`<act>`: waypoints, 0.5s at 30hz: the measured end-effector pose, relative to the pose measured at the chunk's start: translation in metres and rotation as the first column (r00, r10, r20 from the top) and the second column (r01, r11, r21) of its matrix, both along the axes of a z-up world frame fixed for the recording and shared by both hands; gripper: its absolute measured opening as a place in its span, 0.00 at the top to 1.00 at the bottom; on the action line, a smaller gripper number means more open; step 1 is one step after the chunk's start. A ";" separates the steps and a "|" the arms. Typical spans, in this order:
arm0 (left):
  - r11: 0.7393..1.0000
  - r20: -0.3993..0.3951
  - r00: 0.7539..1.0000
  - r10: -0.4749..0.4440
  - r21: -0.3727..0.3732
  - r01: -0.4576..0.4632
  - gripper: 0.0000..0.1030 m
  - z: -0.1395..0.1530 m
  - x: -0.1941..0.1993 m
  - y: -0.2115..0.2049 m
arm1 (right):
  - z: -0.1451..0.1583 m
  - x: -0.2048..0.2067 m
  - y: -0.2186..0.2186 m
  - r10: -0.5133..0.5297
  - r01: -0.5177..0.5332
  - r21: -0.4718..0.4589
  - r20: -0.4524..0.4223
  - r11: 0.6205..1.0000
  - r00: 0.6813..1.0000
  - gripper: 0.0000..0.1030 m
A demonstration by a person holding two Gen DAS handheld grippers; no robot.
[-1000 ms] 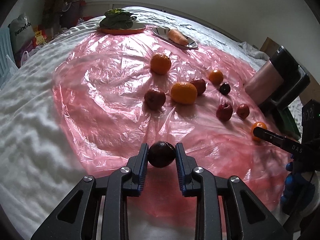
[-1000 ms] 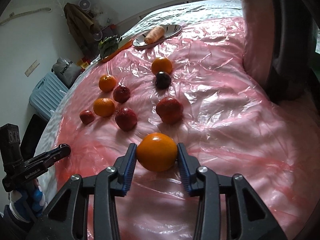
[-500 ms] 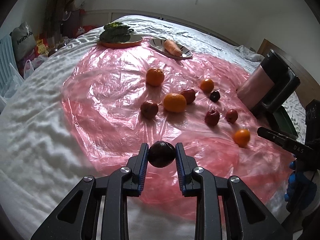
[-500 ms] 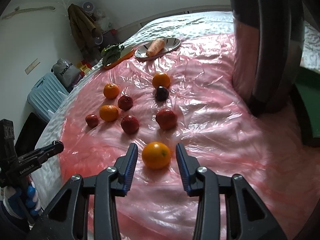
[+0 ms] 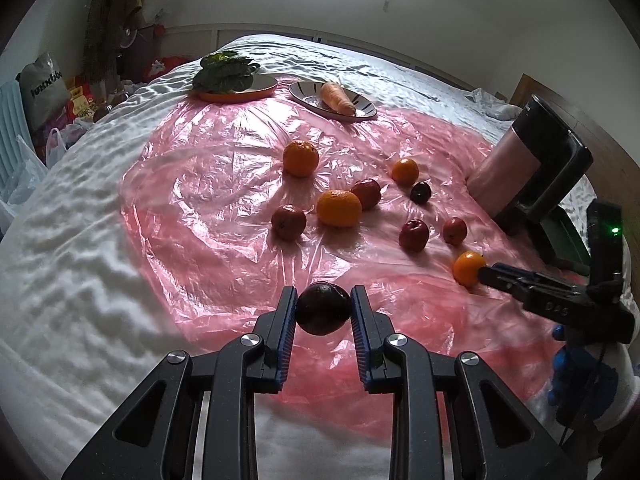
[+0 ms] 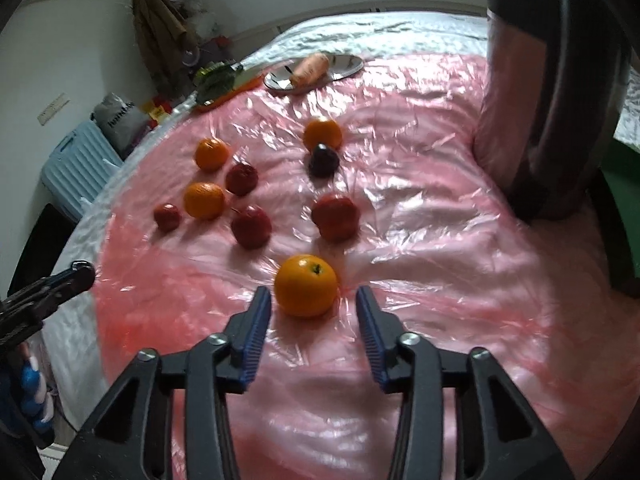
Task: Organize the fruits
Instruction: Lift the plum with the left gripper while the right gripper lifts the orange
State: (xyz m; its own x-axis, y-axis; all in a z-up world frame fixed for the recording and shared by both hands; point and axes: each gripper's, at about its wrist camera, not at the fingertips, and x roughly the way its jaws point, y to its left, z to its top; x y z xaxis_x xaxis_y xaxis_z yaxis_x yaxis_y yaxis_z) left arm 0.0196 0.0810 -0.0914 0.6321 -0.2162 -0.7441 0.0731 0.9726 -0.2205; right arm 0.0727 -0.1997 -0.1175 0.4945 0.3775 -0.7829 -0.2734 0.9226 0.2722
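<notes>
Right wrist view: the orange (image 6: 306, 290) I carried sits on the pink plastic sheet (image 6: 420, 248), just ahead of my right gripper (image 6: 314, 304), whose jaws have just been opening and stand apart, clear of the fruit on both sides. Left wrist view: my left gripper (image 5: 324, 309) is clamped on a dark plum (image 5: 323, 308), both blue pads pressed against it, above the near edge of the sheet. Beyond, three more oranges, four red apples and a second dark plum (image 5: 421, 192) lie scattered across the middle of the sheet, which is spread over a white bedcover (image 5: 72, 248). At the far edge, a carrot (image 5: 337, 98) rests on a striped plate (image 5: 308, 98) beside an orange plate (image 5: 240, 95) of leafy greens (image 5: 224, 76). A steel kettle (image 6: 552, 92) with a black handle stands at the right.
</notes>
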 end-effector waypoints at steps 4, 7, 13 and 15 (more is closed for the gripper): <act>1.000 -0.010 1.000 0.003 -0.005 -0.003 0.78 -0.005 0.005 0.003 | -0.010 0.008 0.007 -0.006 0.005 -0.014 -0.011 1.000 1.000 0.12; 1.000 -0.016 1.000 0.003 -0.007 -0.003 0.78 -0.009 0.008 0.004 | -0.011 0.012 0.014 0.003 -0.003 -0.033 -0.007 0.999 1.000 0.12; 1.000 -0.018 1.000 0.002 -0.007 -0.002 0.78 -0.010 0.010 0.003 | -0.015 0.015 0.022 0.030 -0.031 -0.079 -0.011 0.996 0.999 0.35; 1.000 -0.018 1.000 0.004 -0.008 -0.004 0.78 -0.010 0.010 0.003 | -0.016 0.014 0.018 0.031 -0.031 -0.059 -0.013 0.998 0.999 0.35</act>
State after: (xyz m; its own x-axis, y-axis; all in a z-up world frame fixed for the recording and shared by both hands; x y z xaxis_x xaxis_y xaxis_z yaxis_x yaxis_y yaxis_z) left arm 0.0293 0.0842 -0.1011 0.6198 -0.2200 -0.7533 0.0651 0.9710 -0.2300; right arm 0.0866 -0.1820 -0.1332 0.4737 0.3456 -0.8101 -0.2990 0.9283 0.2212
